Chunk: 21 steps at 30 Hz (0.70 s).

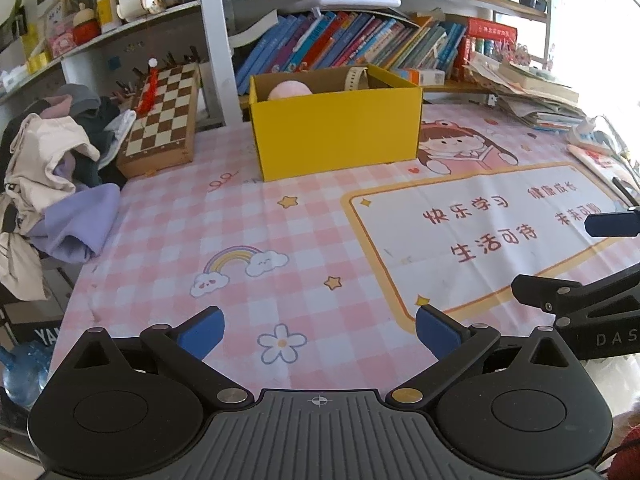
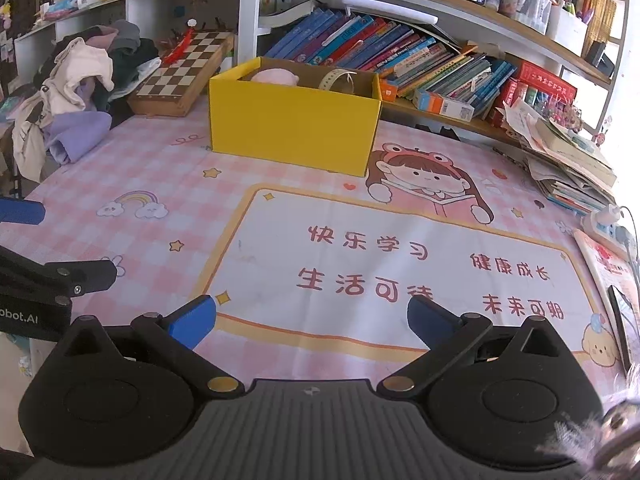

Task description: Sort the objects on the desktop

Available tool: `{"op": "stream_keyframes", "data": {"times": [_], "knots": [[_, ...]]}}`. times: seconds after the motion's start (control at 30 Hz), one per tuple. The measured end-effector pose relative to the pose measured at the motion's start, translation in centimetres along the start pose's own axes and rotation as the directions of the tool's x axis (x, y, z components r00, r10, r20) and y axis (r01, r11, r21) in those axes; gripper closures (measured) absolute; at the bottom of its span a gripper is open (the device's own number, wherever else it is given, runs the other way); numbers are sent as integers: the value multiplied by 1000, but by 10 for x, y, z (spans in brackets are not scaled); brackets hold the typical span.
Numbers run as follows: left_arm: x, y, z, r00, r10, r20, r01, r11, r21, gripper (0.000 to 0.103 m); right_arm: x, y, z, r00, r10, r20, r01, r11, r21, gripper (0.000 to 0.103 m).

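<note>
A yellow cardboard box (image 1: 336, 136) (image 2: 294, 124) stands at the back of the desk. Inside it lie a pink round soft thing (image 1: 289, 90) (image 2: 274, 76) and a cream watch strap (image 1: 356, 78) (image 2: 336, 79). My left gripper (image 1: 319, 330) is open near the desk's front edge, with nothing between its blue pads. My right gripper (image 2: 311, 318) is also open and empty, over the white panel with red lettering. Each gripper shows at the edge of the other's view, the right gripper (image 1: 608, 264) to the right and the left gripper (image 2: 28, 248) to the left.
A pink checked desk mat (image 1: 248, 232) (image 2: 168, 184) covers the desk. A chessboard box (image 1: 162, 120) (image 2: 182, 76) and a heap of clothes (image 1: 52, 176) (image 2: 80, 92) lie at the left. Books (image 1: 352, 42) (image 2: 400, 58) fill the shelf behind. Piled papers (image 2: 568, 160) and a power strip (image 2: 608, 228) sit at the right.
</note>
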<state>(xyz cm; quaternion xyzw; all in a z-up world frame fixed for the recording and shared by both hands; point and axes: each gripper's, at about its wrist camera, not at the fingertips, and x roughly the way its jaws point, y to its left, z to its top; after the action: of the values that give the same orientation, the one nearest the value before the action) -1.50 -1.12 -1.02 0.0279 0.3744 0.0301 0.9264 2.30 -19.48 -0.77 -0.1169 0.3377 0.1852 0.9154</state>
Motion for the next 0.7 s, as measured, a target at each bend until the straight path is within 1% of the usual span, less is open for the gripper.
{"op": "stream_keyframes", "data": {"times": [0.7], "knots": [[-5,-7,0,1000,11,7,-11,1000,18,0,-2,-6,-1,1000,17,-1,-17,1000,2,0]]}}
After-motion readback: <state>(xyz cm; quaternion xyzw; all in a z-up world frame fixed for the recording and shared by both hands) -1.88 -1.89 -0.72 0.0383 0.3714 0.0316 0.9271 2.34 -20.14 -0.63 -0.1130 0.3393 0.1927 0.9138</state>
